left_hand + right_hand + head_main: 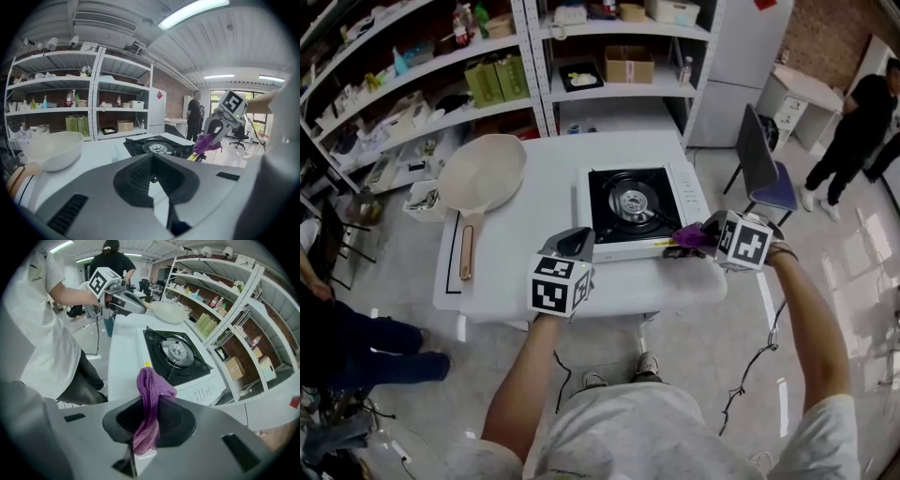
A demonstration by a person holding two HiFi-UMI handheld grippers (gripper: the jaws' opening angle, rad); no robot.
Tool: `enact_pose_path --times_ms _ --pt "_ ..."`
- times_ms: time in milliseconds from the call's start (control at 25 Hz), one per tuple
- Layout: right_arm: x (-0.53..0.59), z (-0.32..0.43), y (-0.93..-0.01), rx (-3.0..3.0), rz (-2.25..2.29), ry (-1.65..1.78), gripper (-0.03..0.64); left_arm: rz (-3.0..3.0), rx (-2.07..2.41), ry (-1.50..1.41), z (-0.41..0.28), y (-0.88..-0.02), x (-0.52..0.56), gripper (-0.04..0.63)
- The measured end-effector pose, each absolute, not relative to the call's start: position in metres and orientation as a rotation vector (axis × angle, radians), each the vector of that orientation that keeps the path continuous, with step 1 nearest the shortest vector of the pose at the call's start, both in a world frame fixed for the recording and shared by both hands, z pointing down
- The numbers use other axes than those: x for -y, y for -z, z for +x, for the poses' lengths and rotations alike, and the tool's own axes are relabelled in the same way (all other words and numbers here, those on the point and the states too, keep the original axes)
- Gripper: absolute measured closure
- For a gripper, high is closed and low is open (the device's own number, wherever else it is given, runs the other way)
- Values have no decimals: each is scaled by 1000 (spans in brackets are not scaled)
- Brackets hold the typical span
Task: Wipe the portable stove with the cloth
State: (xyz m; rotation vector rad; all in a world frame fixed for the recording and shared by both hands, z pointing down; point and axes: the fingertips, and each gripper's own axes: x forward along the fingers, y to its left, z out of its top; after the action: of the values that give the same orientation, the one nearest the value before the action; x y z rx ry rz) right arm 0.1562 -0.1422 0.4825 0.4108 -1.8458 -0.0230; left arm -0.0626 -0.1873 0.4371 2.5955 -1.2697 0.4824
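Purple cloth [150, 390] is hanging clamped in the right gripper [703, 235] at the portable stove [609, 202] front; the left gripper [576, 240] (jaws together, empty) is hovering alongside.

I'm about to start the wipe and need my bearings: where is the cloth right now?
The purple cloth is pinched in the right tool. In the head view it sits at the near right corner of the portable stove.

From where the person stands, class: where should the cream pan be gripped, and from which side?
Probably its handle: long, slim and pointing at the near edge of the table, so come from that side; the pan itself is wide and round.
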Motion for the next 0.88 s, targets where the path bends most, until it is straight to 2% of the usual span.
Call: enact_pose_path --times_ms 880 --pt "144 44 -487 1920 291 55 554 2565 1284 -442 -118 -442 183 591"
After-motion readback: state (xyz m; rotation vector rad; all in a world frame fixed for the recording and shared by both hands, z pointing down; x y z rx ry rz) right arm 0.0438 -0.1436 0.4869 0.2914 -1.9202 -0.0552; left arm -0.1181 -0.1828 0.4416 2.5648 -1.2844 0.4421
